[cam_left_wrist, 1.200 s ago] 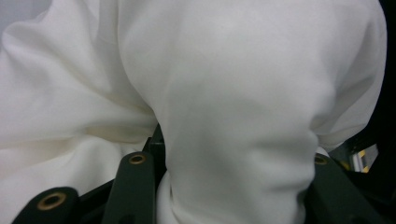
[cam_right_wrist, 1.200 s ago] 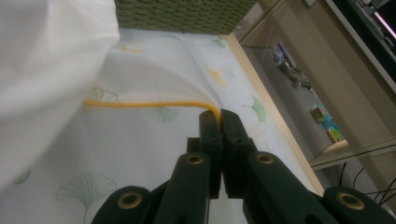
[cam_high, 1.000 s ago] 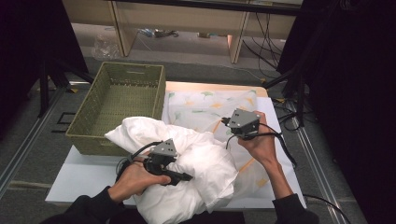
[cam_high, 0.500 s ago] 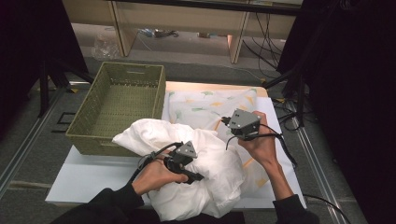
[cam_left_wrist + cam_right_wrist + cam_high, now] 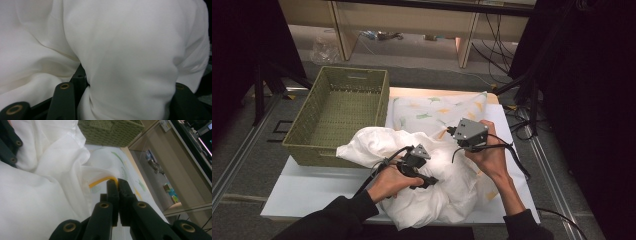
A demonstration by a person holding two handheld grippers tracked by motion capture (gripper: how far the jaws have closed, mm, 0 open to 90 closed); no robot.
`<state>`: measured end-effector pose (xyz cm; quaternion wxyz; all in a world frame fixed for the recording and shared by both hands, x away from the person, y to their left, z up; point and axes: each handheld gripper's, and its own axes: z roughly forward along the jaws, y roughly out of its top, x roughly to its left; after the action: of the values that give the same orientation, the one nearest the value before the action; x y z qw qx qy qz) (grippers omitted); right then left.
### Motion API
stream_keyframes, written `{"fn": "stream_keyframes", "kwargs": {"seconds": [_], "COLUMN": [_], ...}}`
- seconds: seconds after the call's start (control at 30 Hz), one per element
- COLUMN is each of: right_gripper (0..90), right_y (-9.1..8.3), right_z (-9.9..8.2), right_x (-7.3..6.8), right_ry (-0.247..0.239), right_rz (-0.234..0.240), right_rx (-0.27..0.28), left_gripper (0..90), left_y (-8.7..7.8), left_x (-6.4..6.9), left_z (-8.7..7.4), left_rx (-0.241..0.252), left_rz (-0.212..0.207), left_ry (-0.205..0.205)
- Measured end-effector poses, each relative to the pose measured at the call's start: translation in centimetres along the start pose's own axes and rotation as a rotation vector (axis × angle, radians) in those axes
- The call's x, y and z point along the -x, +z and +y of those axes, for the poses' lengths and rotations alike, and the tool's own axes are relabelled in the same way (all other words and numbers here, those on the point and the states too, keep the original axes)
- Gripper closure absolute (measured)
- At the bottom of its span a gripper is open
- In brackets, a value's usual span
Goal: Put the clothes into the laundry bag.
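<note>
A bulky white pillow (image 5: 447, 200) lies bunched at the front of the table, over a patterned pillowcase (image 5: 432, 107) with green and orange marks. My left gripper (image 5: 427, 177) is pushed into the pillow; a thick fold of white cloth (image 5: 130, 50) bulges between its jaws (image 5: 125, 100) and touches both, and the jaws have just been opening around it. My right gripper (image 5: 453, 134) sits at the pillow's right side. Its jaws (image 5: 118, 183) are shut together on the yellow-trimmed edge of the pillowcase (image 5: 100, 182).
A green woven basket (image 5: 354, 71) stands empty at the table's back left, touching the pillow's left end. The white tabletop (image 5: 312, 192) is bare at the front left. Cables and shelving lie on the floor beyond the table.
My left hand has moved right and down, deeper into the white pillow, and the pillow's left end has shifted with it. The right hand has not moved.
</note>
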<state>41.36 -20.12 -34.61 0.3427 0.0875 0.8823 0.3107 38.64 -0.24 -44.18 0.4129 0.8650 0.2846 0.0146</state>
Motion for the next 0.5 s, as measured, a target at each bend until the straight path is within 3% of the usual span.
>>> {"fn": "stream_keyframes", "kwargs": {"seconds": [0.03, 0.07, 0.13, 0.23, 0.27, 0.3, 0.33, 0.4, 0.43, 0.5], "right_gripper": [89.7, 89.7, 89.7, 89.7, 89.7, 89.7, 89.7, 89.7, 89.7, 89.7], "right_y": [0.1, 0.2, 0.4, 0.4, 0.4, 0.4, 0.3, 0.2, 0.1, 0.0], "right_z": [0.0, -0.1, -0.2, -0.4, -0.4, -0.5, -0.6, -0.7, -0.8, -0.8], "right_x": [0.0, -0.2, -0.2, -0.3, -0.1, -0.1, -0.3, -0.3, -0.2, -0.1], "right_ry": [-0.007, 0.018, 0.002, 0.027, 0.003, 0.004, 0.028, 0.033, 0.032, 0.036], "right_rz": [0.006, 0.006, 0.017, 0.018, 0.017, 0.016, 0.019, 0.018, 0.014, 0.017], "right_rx": [-0.009, -0.017, -0.019, -0.026, -0.018, -0.018, -0.023, -0.027, -0.025, -0.022], "left_gripper": [43.1, 40.8, 37.3, 30.3, 27.2, 25.0, 22.4, 19.0, 16.5, 16.7], "left_y": [0.4, 0.7, 1.0, 0.8, 0.5, 0.1, -0.5, -2.0, -3.4, -5.0], "left_x": [-0.2, -0.3, -0.1, 0.3, 0.4, 0.6, 0.8, 1.1, 1.2, 1.1], "left_z": [-0.1, -0.2, -0.2, 0.0, 0.1, 0.2, 0.4, 1.0, 1.5, 1.9], "left_rx": [0.009, 0.014, 0.015, 0.006, 0.002, 0.019, 0.034, 0.037, 0.045, 0.066], "left_rz": [-0.018, -0.017, -0.002, -0.006, -0.007, -0.010, -0.012, -0.034, -0.034, -0.023], "left_ry": [-0.044, -0.059, -0.030, 0.004, 0.011, 0.004, 0.019, 0.061, 0.087, 0.103]}}
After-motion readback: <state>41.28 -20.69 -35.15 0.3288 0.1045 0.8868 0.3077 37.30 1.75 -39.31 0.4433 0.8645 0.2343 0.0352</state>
